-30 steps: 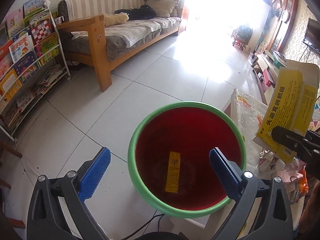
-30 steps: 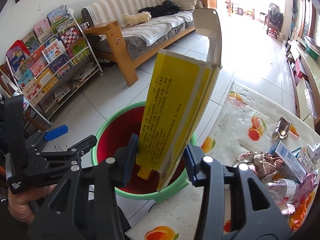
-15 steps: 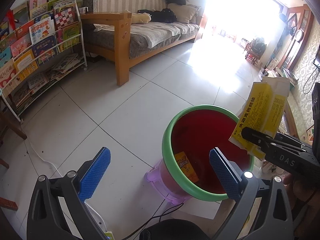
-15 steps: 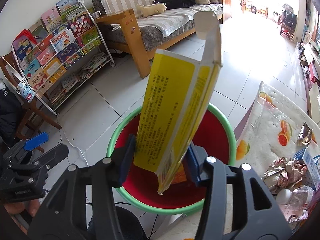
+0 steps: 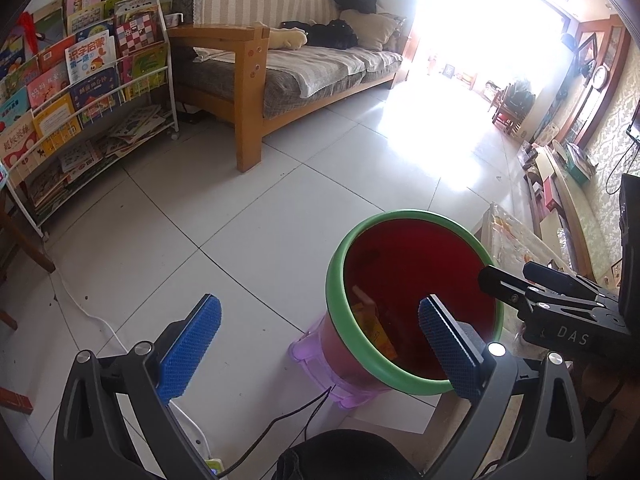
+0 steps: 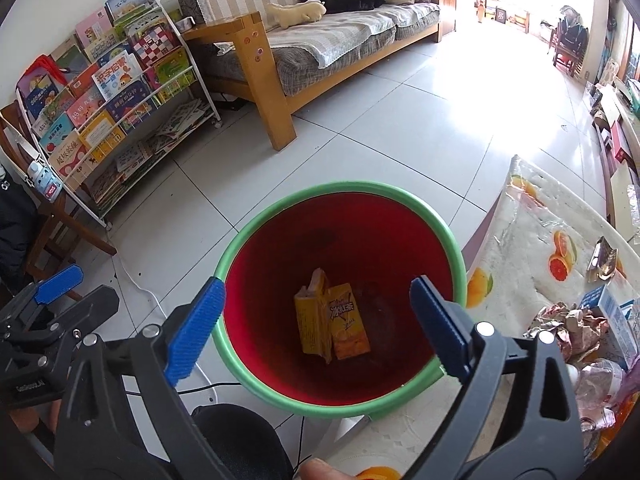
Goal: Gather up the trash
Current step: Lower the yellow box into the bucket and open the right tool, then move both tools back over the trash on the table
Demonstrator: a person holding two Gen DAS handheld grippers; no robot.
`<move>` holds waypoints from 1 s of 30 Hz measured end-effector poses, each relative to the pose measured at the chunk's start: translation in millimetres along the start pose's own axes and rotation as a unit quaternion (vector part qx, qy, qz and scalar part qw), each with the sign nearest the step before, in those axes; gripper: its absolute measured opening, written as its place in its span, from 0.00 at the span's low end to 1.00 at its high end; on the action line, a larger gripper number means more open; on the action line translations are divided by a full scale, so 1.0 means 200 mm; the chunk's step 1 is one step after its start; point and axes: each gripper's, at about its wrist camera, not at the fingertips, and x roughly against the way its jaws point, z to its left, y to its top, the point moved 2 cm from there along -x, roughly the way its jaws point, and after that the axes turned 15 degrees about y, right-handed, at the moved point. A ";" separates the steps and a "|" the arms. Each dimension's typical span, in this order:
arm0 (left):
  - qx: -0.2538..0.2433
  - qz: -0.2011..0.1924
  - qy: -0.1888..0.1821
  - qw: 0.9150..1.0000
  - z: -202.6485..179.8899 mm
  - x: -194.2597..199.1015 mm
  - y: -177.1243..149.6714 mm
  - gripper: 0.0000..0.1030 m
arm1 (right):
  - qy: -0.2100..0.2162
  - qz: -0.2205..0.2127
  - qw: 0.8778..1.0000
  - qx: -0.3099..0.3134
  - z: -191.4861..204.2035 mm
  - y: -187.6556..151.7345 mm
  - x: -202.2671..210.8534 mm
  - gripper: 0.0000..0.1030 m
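Over the red bin with the green rim hangs the right gripper, its jaws spread wide after just opening, nothing between them. At the bottom of the bin lie 2 yellow cartons, side by side and touching. Beside it, the left gripper is also wide open and empty. More trash sits on the table.

We see a wooden-framed sofa with striped cushions, a white wire book rack, pale floor tiles
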 end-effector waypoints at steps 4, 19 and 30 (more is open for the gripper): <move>-0.011 -0.007 -0.014 1.000 -0.09 0.05 0.00 0.93 | -0.007 -0.018 1.000 -0.012 -0.05 -0.04 0.14 0.90; -0.155 -0.028 -0.129 0.979 -0.96 0.37 -0.23 0.93 | -0.099 -0.099 0.984 -0.111 -0.64 -0.47 0.93 0.93; -0.323 -0.033 -0.166 0.931 -1.66 0.46 -0.54 0.93 | -0.176 -0.123 0.952 -0.217 -1.15 -0.96 1.39 0.93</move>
